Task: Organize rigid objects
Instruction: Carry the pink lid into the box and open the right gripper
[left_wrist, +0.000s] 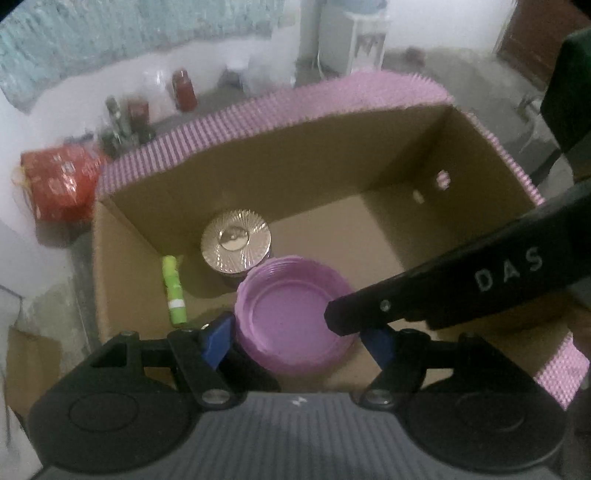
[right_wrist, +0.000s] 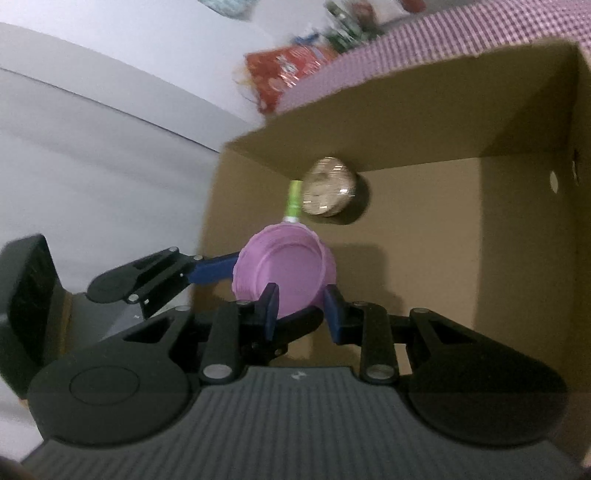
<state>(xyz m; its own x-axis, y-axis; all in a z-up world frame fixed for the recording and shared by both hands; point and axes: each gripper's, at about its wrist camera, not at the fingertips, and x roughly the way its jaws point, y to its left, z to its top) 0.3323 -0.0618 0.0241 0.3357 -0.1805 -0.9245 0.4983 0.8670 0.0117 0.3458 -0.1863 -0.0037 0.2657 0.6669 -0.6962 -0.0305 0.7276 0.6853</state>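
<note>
A stack of purple plastic plates (left_wrist: 291, 314) is held over the open cardboard box (left_wrist: 295, 158). My left gripper (left_wrist: 301, 338) is shut on the stack, one blue finger at each side. My right gripper (right_wrist: 301, 306) is shut on the near rim of the same stack (right_wrist: 284, 266); it shows in the left wrist view as a black arm (left_wrist: 443, 288) reaching in from the right. Inside the box, a round jar with a shiny ribbed lid (left_wrist: 236, 240) stands at the back left, and a green tube (left_wrist: 173, 291) lies beside it.
The box has pink-checked outer sides (left_wrist: 332, 99). A red packet (left_wrist: 59, 181) and several bottles (left_wrist: 129, 118) stand on the white surface behind it. The right half of the box floor (right_wrist: 443, 240) holds nothing. A white appliance (left_wrist: 351, 40) stands farther back.
</note>
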